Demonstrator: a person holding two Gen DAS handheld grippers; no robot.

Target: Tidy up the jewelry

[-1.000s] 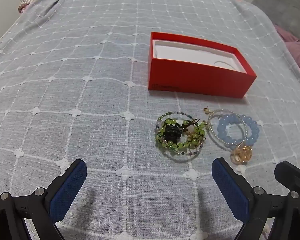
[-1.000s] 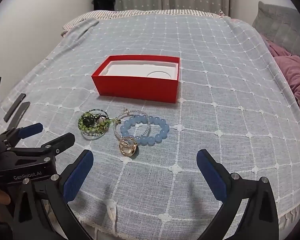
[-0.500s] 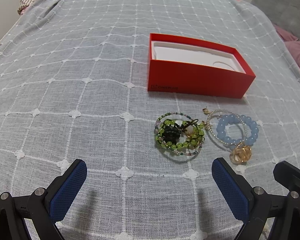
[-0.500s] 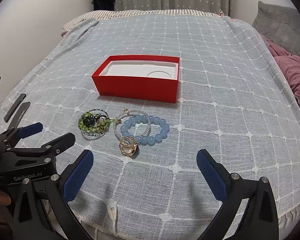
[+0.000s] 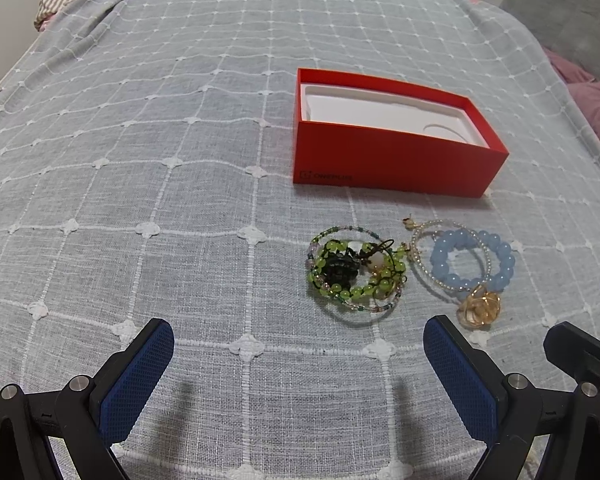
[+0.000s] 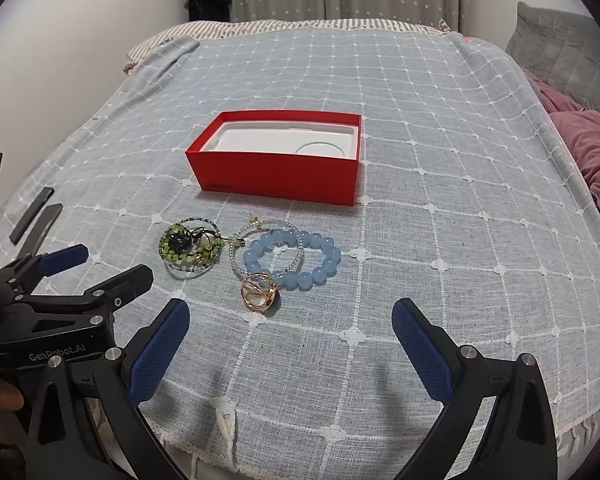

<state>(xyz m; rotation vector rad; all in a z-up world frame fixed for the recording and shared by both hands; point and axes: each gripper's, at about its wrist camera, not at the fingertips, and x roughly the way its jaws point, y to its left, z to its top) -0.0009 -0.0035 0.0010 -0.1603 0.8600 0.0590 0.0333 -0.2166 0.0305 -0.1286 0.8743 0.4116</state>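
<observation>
An open red box [image 5: 392, 160] [image 6: 276, 174] with a white insert sits on the grey checked bedspread. In front of it lie a green bead bracelet tangle [image 5: 354, 270] [image 6: 190, 246], a blue bead bracelet [image 5: 474, 262] [image 6: 294, 258] over a thin pearl loop, and a gold ring piece [image 5: 480, 308] [image 6: 260, 292]. My left gripper [image 5: 296, 364] is open and empty, just short of the green bracelets. My right gripper [image 6: 290, 340] is open and empty, just short of the gold piece. The left gripper also shows in the right wrist view [image 6: 92, 272].
The bedspread's [image 6: 440, 184] fringed front edge runs just below my right gripper. Two dark flat strips [image 6: 32, 220] lie at the left edge. A pink blanket [image 6: 588, 152] and a grey pillow [image 6: 560, 36] lie at the right.
The left wrist view has drifted slightly back and up; the jewelry sits a touch lower in frame. Both grippers stay open and nothing on the bed has moved.
</observation>
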